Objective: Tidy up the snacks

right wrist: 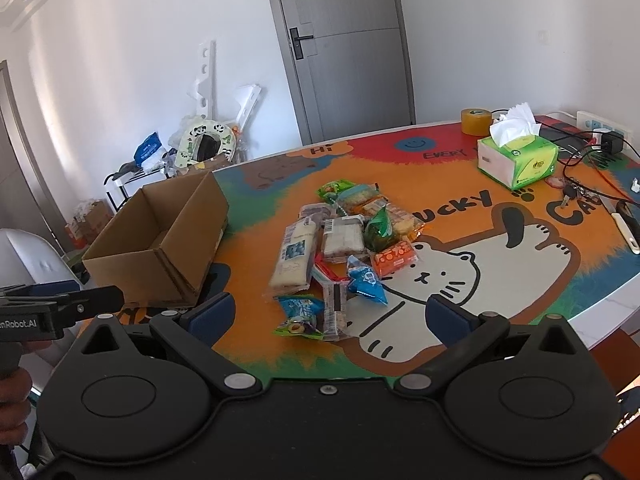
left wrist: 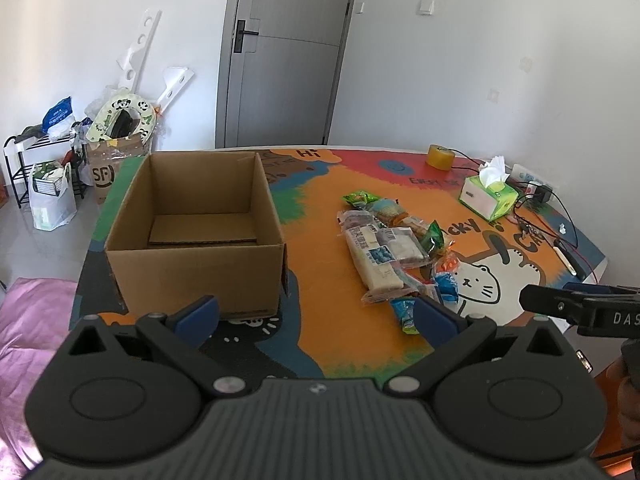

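A pile of wrapped snacks [left wrist: 394, 246] [right wrist: 340, 248] lies in the middle of the colourful cat tablecloth. To its left stands an open, empty cardboard box [left wrist: 196, 232] [right wrist: 160, 236]. My left gripper [left wrist: 318, 314] hovers open above the near table edge, between the box and the pile, holding nothing. Over the near edge my right gripper [right wrist: 330, 314] is open too, with the closest blue packet [right wrist: 300, 314] just ahead of its fingers. Each gripper shows at the side of the other's view.
A green tissue box [right wrist: 518, 158] [left wrist: 488, 196], a tape roll [right wrist: 476, 120] [left wrist: 440, 156], cables, keys and a power strip [right wrist: 600, 128] sit at the far right of the table. Bags, a rack and an SF carton [left wrist: 108, 168] stand on the floor beyond the box.
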{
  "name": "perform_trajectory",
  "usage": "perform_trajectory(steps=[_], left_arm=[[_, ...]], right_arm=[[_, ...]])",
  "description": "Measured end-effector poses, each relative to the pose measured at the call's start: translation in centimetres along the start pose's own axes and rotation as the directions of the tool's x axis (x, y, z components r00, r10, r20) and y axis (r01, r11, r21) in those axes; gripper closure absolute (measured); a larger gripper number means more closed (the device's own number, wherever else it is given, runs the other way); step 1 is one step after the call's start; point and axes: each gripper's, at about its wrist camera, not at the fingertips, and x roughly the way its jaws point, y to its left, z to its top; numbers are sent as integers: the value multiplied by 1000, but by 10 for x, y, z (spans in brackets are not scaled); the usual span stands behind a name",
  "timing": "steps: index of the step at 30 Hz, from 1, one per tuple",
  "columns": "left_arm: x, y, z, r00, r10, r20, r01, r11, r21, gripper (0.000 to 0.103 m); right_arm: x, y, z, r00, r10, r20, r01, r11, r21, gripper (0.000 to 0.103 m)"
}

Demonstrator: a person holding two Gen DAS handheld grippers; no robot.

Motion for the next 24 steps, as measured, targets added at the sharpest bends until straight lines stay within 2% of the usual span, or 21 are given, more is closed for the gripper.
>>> perform_trajectory(steps=[7, 14, 24], left_arm=[[8, -6, 1, 1000, 9, 23, -9, 1000, -10, 1], [25, -17, -3, 1000, 1, 9, -1, 1000, 0, 2], [56, -29, -6, 999, -53, -2, 53, 998, -15, 7]], right_arm=[[7, -13, -3, 1000, -17, 0, 17, 1000, 24, 0], [18, -31, -12, 1000, -21, -13, 22, 998, 61, 0], [38, -54, -20, 1000, -18, -22, 20, 996, 91, 0]])
